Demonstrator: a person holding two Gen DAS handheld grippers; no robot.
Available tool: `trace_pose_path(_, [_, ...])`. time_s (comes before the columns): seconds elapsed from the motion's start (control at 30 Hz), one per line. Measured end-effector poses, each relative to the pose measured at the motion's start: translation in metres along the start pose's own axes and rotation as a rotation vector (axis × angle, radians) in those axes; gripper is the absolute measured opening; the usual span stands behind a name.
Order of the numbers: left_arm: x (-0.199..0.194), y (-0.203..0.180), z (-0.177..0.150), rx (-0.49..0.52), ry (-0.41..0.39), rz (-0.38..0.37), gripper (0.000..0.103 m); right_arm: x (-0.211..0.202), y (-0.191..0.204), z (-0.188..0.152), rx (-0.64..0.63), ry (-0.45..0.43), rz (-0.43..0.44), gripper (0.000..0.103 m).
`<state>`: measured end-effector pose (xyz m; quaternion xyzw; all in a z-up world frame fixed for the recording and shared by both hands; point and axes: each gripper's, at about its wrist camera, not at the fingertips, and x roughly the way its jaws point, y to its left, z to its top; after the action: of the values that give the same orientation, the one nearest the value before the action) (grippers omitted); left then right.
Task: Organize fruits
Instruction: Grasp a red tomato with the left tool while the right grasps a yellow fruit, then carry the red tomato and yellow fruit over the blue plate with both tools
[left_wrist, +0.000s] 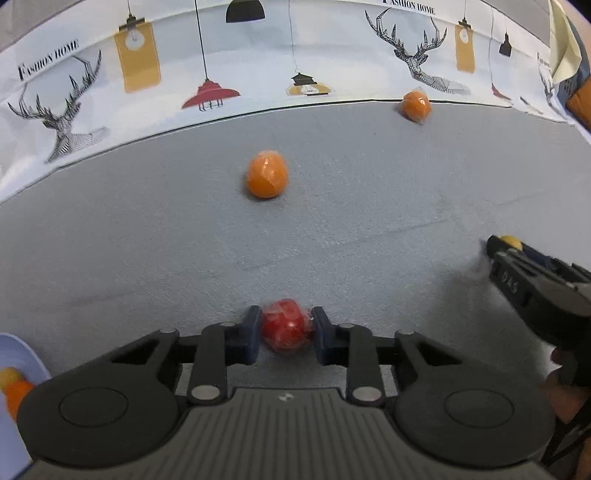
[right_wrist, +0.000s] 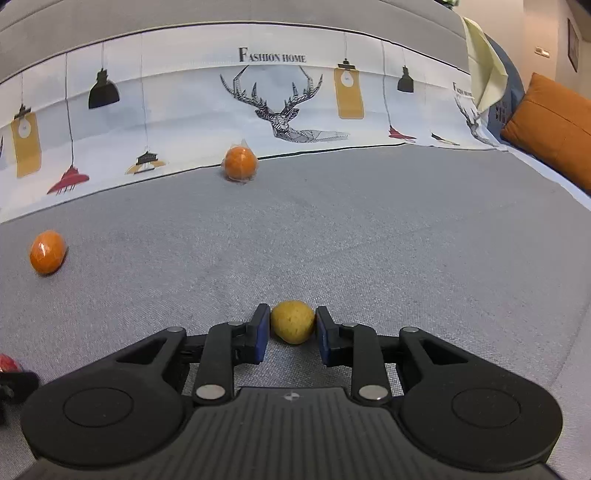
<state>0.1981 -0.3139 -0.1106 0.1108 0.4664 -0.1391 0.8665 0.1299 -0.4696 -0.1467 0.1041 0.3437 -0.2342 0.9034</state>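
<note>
— What writing can be read?

— "FASHION HOME" (right_wrist: 272, 56) is printed on the white cloth (right_wrist: 184, 110) behind the grey mat (right_wrist: 369, 240), above a drawn stag's head among hanging lamps. In the left wrist view the same words appear twice, the right one cut by the top edge.

— And the grippers?

— The left gripper (left_wrist: 286, 329) is clamped on a red fruit (left_wrist: 286, 328) in clear wrap, low over the mat. The right gripper (right_wrist: 291, 325) grips a yellow fruit (right_wrist: 293, 321), its blue pads (right_wrist: 261, 332) against both sides.

— The other fruit?

— One wrapped orange (left_wrist: 266, 174) lies mid-mat, another orange at the cloth's edge (left_wrist: 416, 106), well apart.

— Anything hard to make out?

— A pale blue dish (left_wrist: 22, 354) is cut off at the lower left; yellow and orange pieces in it are blurred. An orange cushion (right_wrist: 550, 125) is clipped at the right.
</note>
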Motion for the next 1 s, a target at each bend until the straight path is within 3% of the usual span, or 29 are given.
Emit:
trace_pose_path(0.23, [-0.063,0.022,-0.004,-0.042,-0.057,-0.016,0.031,-0.023,-0.006,0.006,0.047,-0.117,-0.003,0.027])
trace_pose_path(0.43, [-0.155,0.066,-0.034,-0.043,-0.071,0.012,0.032,-0.098,-0.007,0.018,0.031,-0.246,0.039,0.027])
trace_pose_path(0.6, [-0.225,0.111,-0.085,-0.072,-0.05,0.061,0.032,-0.198,0.002,0.01,0.003,-0.252,0.237,0.027])
trace_pose_path(0.8, [-0.291,0.154,-0.147,-0.121,-0.057,0.103,0.032,-0.3,0.032,-0.02,-0.093,-0.131,0.499,0.027])
trace_pose_path(1.0, [-0.331,0.179,-0.193,-0.191,-0.085,0.104,0.032,-0.379,0.067,-0.05,-0.191,-0.111,0.63,0.027])
